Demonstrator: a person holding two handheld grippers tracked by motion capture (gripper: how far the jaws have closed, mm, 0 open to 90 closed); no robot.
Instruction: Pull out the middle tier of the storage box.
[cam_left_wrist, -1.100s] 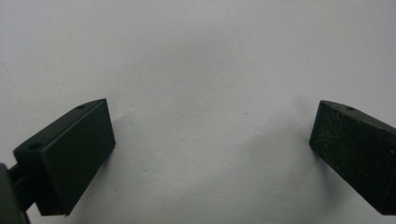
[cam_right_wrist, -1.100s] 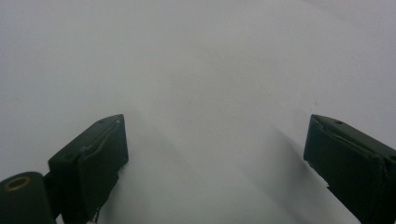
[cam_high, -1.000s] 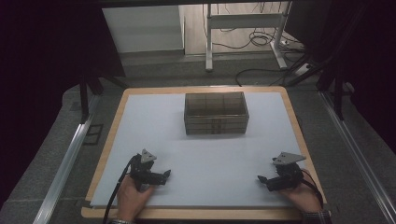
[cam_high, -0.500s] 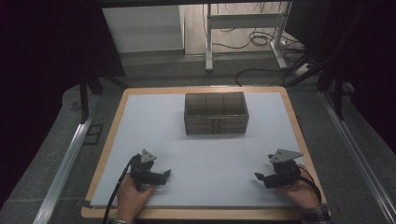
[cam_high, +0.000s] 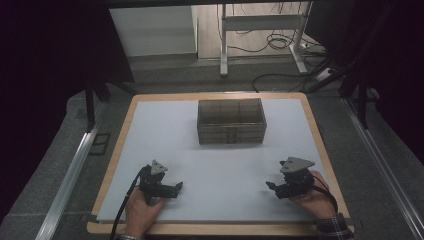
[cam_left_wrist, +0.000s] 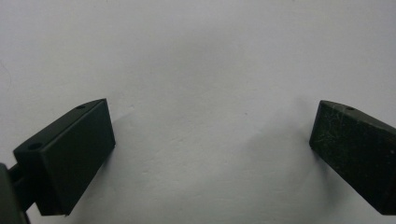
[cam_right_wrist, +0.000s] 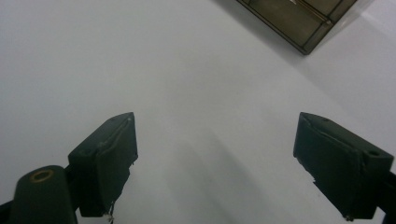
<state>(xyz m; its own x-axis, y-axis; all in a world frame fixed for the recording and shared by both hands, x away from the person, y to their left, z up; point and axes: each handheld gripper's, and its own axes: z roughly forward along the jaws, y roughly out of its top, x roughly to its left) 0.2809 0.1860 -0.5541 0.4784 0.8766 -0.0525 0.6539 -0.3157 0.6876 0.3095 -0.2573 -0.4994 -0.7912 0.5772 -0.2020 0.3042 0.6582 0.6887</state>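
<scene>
Both sets of tongs sit low over the desk (cam_high: 150, 130), which is covered with a white sheet. The left tongs (cam_high: 176, 188) have their jaws wide apart with nothing between them, just bare white surface under them in the left gripper view. Same deal with the right tongs (cam_high: 270, 186): jaws spread apart, gripping nothing. A clear plastic box (cam_high: 230, 121) with dividers inside sits well ahead of both tongs, roughly midway between them; its corner (cam_right_wrist: 299, 18) pokes in past the right tongs.
</scene>
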